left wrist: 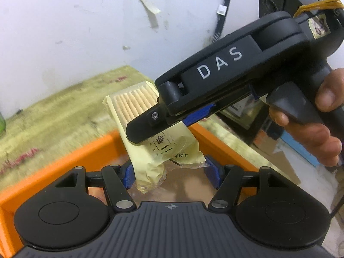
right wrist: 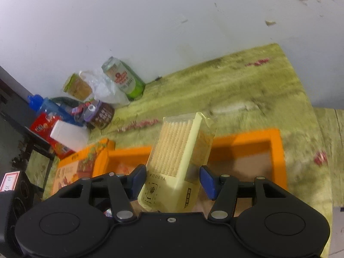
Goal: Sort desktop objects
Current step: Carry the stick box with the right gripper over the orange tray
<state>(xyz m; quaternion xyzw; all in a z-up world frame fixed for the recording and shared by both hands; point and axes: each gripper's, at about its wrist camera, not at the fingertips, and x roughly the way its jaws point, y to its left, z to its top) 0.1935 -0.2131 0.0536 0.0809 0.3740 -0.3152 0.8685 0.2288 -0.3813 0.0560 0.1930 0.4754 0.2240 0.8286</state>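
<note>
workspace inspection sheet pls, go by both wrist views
surface: table under a worn yellow-green cloth with red marks.
job's things: pale yellow pack of wooden sticks, held up over an orange tray.
clutter: green can, jar, plastic bag, blue bottle, red box, white box in the far corner; an orange printed box beside the tray.
grippers: left tongs pinch the pack's wrinkled end; right tongs clamp its other end; a hand holds the right handle.
cables: nothing seen for certain.
surroundings: scuffed white wall with tape scraps; cardboard beyond the table.
</note>
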